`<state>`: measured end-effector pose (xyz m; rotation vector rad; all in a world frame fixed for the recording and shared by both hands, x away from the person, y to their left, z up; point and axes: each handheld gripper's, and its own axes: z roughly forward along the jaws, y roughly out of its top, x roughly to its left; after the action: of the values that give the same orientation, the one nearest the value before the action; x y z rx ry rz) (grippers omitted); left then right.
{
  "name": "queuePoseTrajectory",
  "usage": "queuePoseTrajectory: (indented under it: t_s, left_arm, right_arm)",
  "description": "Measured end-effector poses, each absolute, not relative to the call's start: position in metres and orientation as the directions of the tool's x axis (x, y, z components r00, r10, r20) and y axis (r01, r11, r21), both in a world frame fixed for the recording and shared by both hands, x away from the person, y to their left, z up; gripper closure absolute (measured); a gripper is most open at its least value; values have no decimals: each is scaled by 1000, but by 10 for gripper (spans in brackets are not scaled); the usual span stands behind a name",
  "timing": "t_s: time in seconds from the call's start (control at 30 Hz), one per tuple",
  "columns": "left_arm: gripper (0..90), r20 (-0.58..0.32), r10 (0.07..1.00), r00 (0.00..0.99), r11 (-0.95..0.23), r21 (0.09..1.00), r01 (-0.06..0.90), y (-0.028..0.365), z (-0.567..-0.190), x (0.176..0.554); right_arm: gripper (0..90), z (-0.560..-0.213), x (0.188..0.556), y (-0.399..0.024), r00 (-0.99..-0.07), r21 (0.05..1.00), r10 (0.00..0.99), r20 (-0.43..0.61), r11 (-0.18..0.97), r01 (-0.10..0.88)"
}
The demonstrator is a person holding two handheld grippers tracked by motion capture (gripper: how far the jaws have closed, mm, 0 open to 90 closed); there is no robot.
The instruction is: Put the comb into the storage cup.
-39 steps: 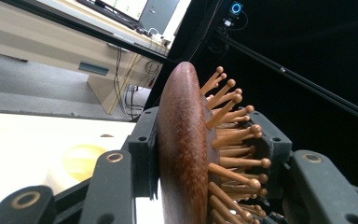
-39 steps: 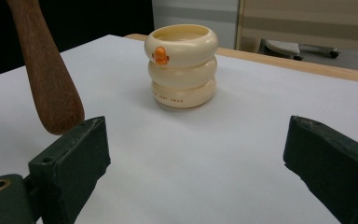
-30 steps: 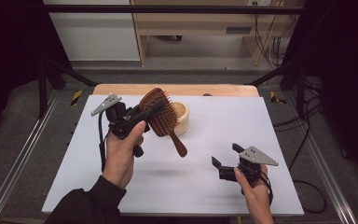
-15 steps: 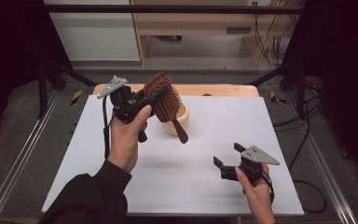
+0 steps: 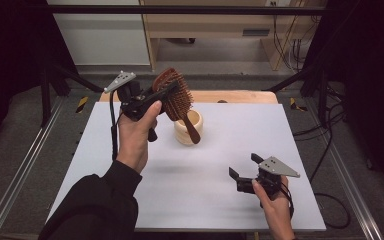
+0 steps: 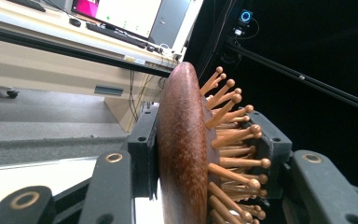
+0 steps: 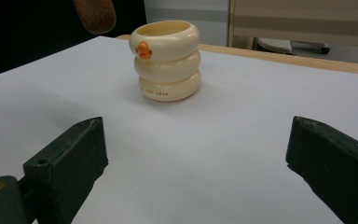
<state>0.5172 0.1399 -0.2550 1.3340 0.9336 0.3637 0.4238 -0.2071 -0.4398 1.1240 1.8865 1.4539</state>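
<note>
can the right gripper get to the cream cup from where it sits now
Probably yes. The right gripper rests on the table with its jaws open toward the cream cup, bare surface between them. The hairbrush in the left gripper hangs above the cup.

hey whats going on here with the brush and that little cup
A person is working at a white table with a gripper in each hand. The left gripper is clamped on the head of a wooden hairbrush, one jaw on its smooth back and one on the bristle side, and holds it in the air with the handle hanging down over a cream ribbed cup. The right gripper rests low on the table nearer the person, jaws open and empty, pointing toward the cup.
</note>
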Motion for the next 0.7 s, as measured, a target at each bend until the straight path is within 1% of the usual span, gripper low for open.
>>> queuePoseTrajectory:
  t_s: [0.17,0.7]
  left_arm:
    - [518,-326,723,609,191,942,278,132,-257,520]
    - [517,-318,734,600,186,944,272,127,-255,527]
  right_arm:
    - [56,-442,425,-208,-533,945,839,107,82,318]
    - [53,-442,425,-209,-535,944,837,109,81,319]
